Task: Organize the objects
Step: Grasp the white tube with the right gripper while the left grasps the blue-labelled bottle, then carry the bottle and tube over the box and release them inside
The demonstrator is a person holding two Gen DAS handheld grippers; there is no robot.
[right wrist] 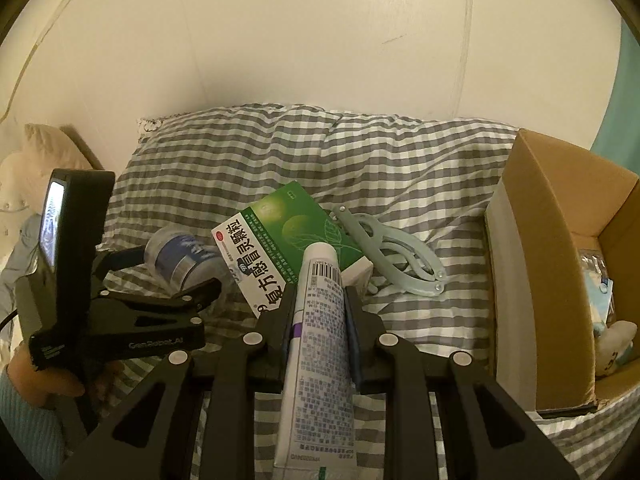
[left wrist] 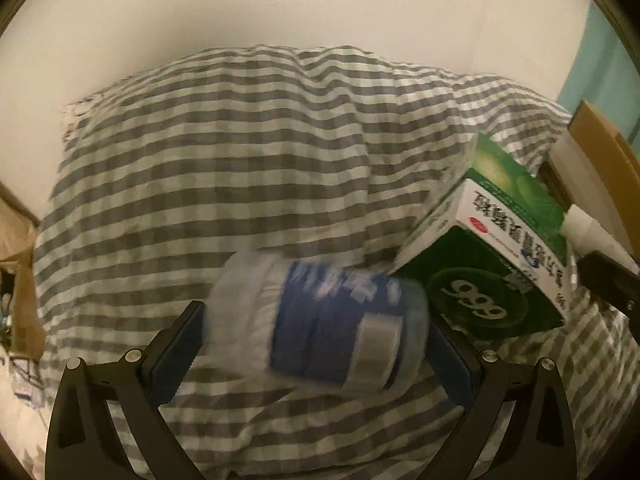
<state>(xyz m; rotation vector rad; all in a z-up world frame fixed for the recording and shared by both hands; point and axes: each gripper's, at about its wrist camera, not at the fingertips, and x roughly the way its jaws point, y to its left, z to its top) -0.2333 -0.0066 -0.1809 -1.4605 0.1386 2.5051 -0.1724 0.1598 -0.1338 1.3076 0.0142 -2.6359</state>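
Note:
My left gripper (left wrist: 316,336) is shut on a clear plastic bottle with a blue label (left wrist: 320,320), held sideways above the checked bedding; the bottle is blurred. It also shows in the right wrist view (right wrist: 182,258), between the left gripper's fingers (right wrist: 200,292). My right gripper (right wrist: 320,308) is shut on a white tube with a barcode (right wrist: 320,320). A green and white medicine box (left wrist: 492,256) lies just right of the bottle, and in the right wrist view (right wrist: 280,248) it sits just beyond the tube's tip.
An open cardboard box (right wrist: 532,240) with a few items inside stands at the right on the bed. A pale grey plastic clip tool (right wrist: 396,252) lies between the medicine box and the cardboard box. A grey checked pillow (right wrist: 320,148) leans on the wall behind.

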